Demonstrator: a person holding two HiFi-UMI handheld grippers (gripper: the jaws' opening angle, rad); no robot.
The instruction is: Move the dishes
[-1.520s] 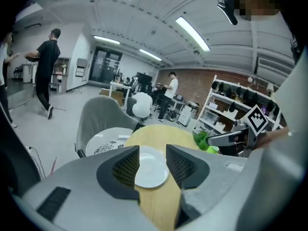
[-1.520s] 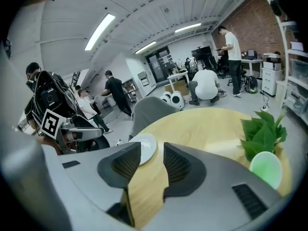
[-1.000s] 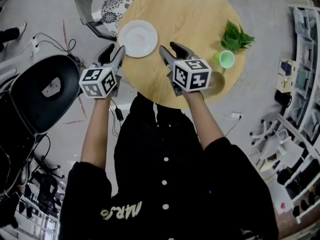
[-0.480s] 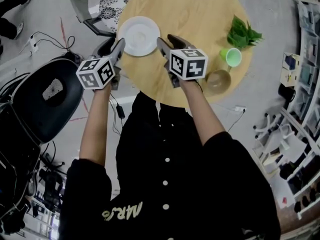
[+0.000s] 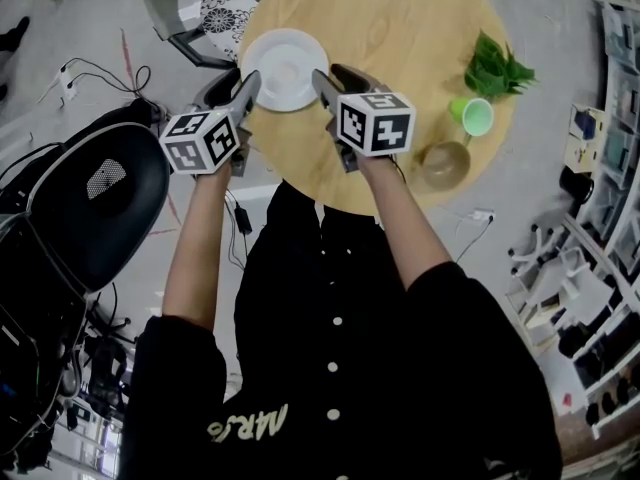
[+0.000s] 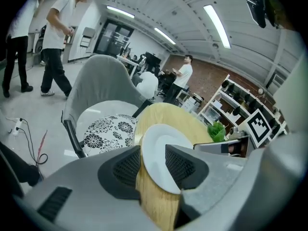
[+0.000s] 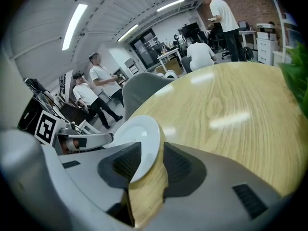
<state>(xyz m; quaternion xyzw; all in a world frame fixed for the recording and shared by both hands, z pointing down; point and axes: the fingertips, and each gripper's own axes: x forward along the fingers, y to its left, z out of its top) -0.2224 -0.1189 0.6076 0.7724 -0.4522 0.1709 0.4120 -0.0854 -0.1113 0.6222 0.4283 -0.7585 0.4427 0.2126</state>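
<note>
Clutter sits well right of the round white ceramic plate (image 5: 285, 69): green cup (image 5: 478, 116), leafy sprig (image 5: 497, 68), glass bowl (image 5: 445, 164). We've lowered both grippers since a second ago. The left gripper (image 5: 235, 90) straddles the plate's left rim and the right gripper (image 5: 337, 76) its right. Both have jaws apart, just narrowing, not pinching. The round wooden table (image 5: 400, 28) lies bare beyond the plate.

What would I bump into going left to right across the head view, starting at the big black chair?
black chair → left hand-held gripper → white plate → right hand-held gripper → green cup
</note>
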